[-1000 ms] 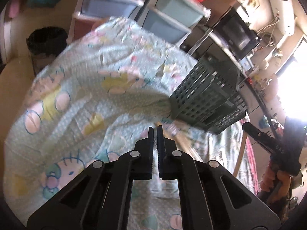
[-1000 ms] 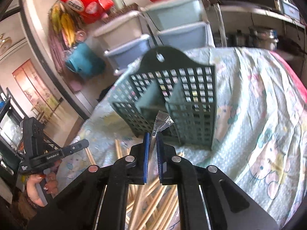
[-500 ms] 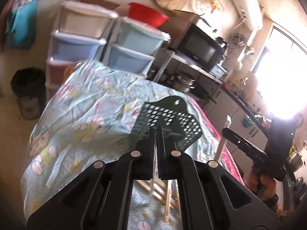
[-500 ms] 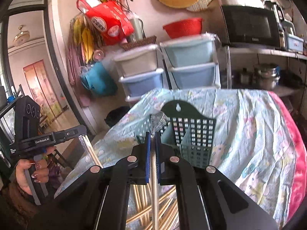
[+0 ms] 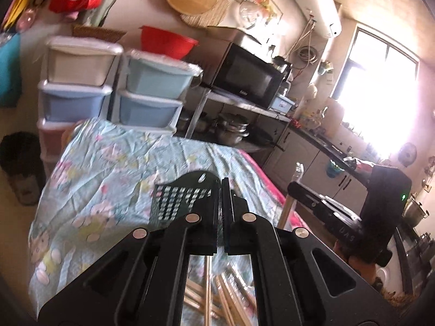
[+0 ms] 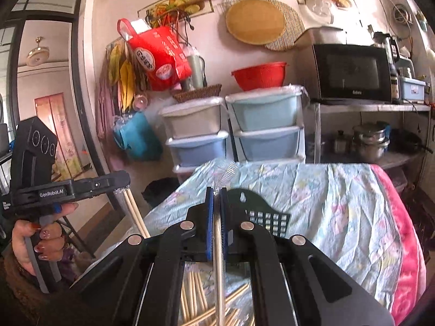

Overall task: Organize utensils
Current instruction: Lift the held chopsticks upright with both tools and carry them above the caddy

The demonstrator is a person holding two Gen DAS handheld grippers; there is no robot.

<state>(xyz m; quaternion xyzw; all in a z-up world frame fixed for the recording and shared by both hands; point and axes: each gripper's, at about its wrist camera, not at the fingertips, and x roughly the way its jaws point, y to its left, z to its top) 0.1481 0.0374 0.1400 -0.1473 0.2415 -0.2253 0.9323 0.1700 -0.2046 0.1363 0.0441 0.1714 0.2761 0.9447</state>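
My left gripper is shut on a pair of wooden chopsticks that hangs down below the fingers; it also shows in the right wrist view with the chopsticks hanging from it. My right gripper is shut on a plastic-wrapped pair of chopsticks; its wrapper tip sticks up. It also shows in the left wrist view. The dark green slotted utensil holder stands on the table just beyond both grippers. Both grippers are raised above the table.
Several loose chopsticks lie on the patterned tablecloth below the grippers. Stacked plastic drawers, a microwave on a shelf and a black bin stand behind the table. A pink edge marks the table's right side.
Both grippers have risen and tilted up from the table, each lifting its chopsticks. The views now take in the back wall, with the holder low in the frame.
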